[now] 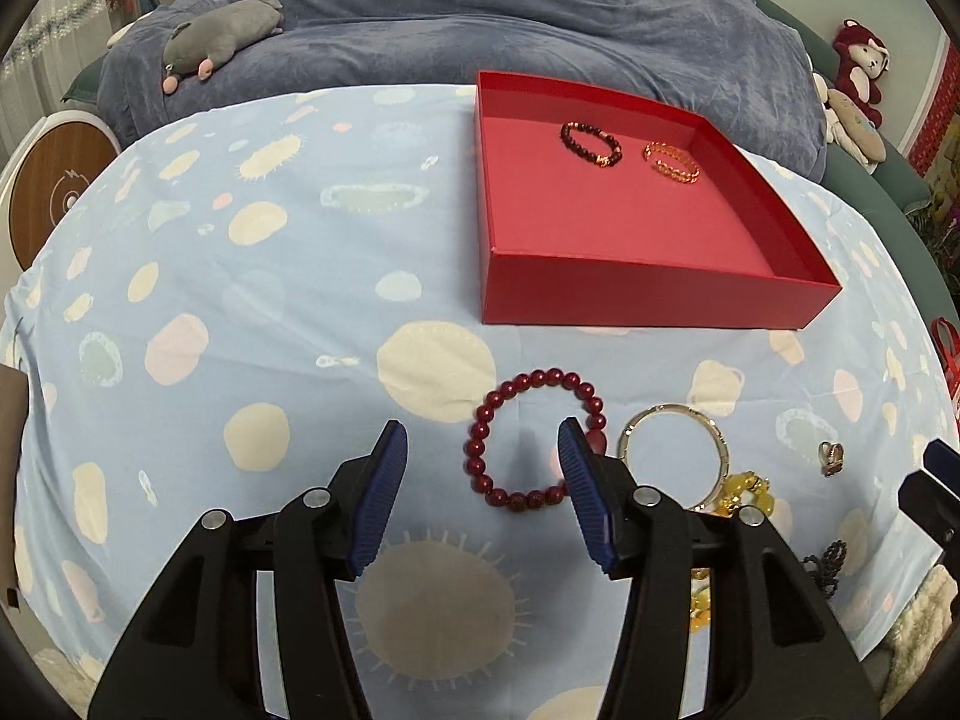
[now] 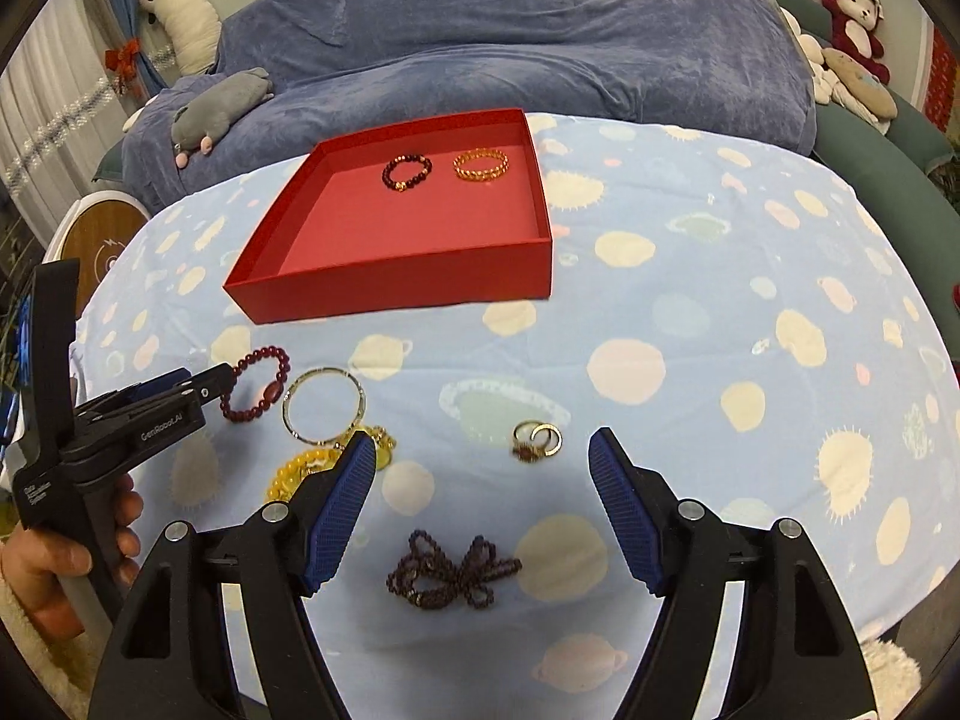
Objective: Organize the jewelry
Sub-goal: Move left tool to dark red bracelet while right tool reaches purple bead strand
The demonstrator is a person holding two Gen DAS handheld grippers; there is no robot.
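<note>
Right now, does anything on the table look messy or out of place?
Yes. The dark beaded strand lies bunched in tangled loops. The yellow bead bracelet sits heaped against the metal bangle. Only two bracelets are inside the red box.

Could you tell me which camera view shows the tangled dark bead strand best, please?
The right wrist view: the dark bead strand lies whole on the cloth. The left wrist view catches only a small part of it at the right, behind a claw arm.
</note>
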